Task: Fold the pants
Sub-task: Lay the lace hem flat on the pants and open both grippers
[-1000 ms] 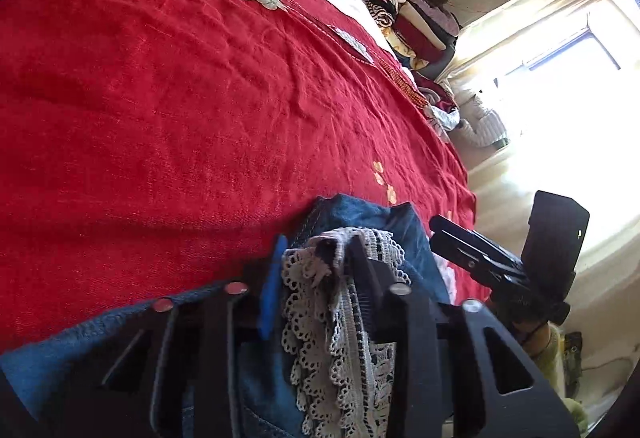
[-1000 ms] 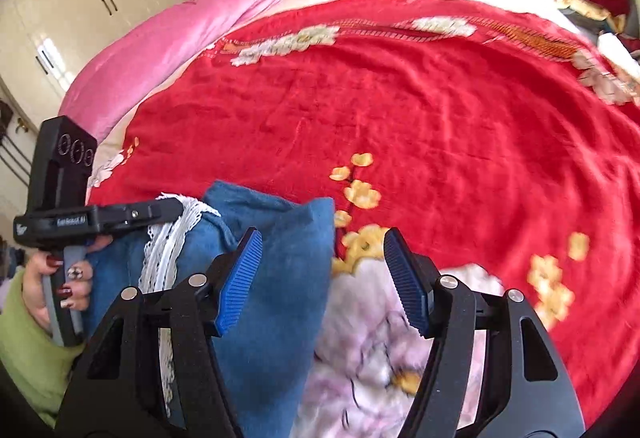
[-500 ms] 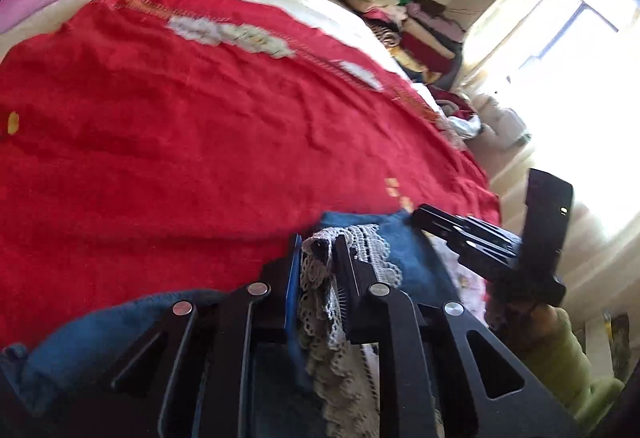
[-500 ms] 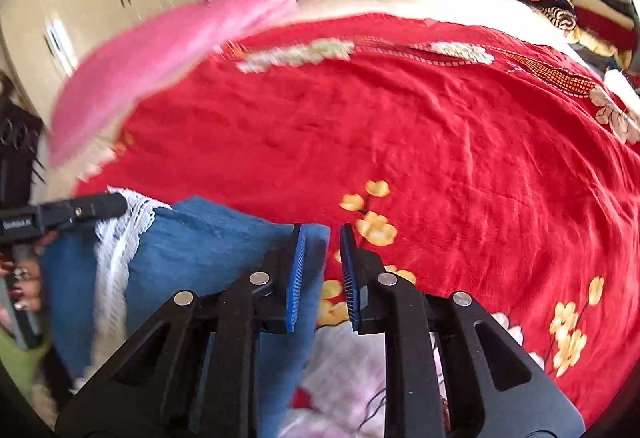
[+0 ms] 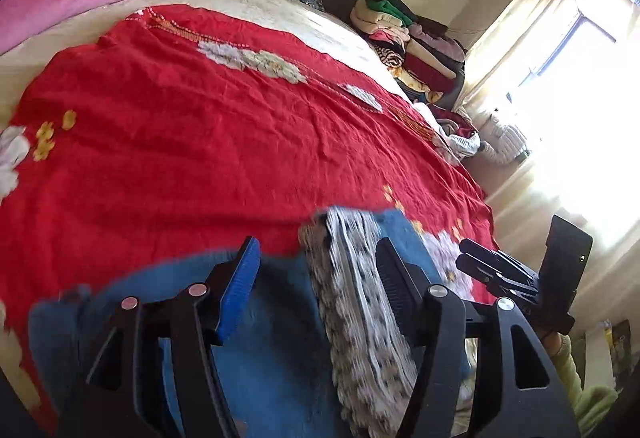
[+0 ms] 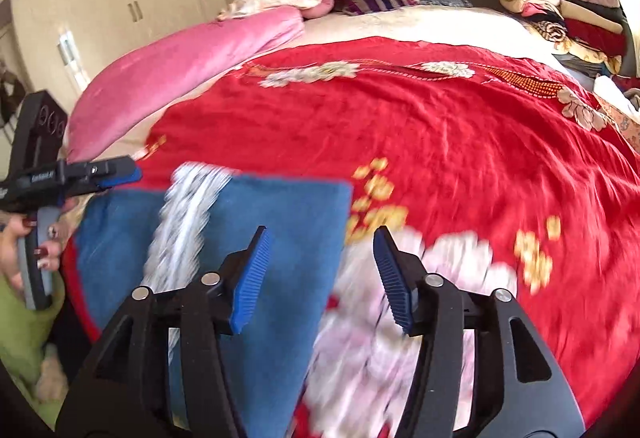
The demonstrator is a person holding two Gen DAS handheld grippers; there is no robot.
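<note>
**Pants let go after a fold**

Left wrist view: the left gripper (image 5: pixel 318 270) has its two fingers spread apart. They have just been opening. The soft blue denim pants with a white lace strip (image 5: pixel 276 350) lie under and between the fingers, but the pads do not press on them. The pants lie near the close edge of the big red bed cover with flower patterns (image 5: pixel 192 142). Off to the side is the right gripper (image 5: pixel 496 270), seen from its side.

Right wrist view: the right gripper (image 6: pixel 322 274) also has its fingers spread, and they have just been opening too. Nothing is pinched. The top edge of the blue pants (image 6: pixel 280 222) looks straight and flat on the red cover (image 6: pixel 440 134). A hand with painted nails (image 6: pixel 28 246) holds the left gripper (image 6: pixel 120 172) beside the pants.

I think one fold is done. The next move likely needs a new grab on an end of the pants, to fold them smaller.
</note>
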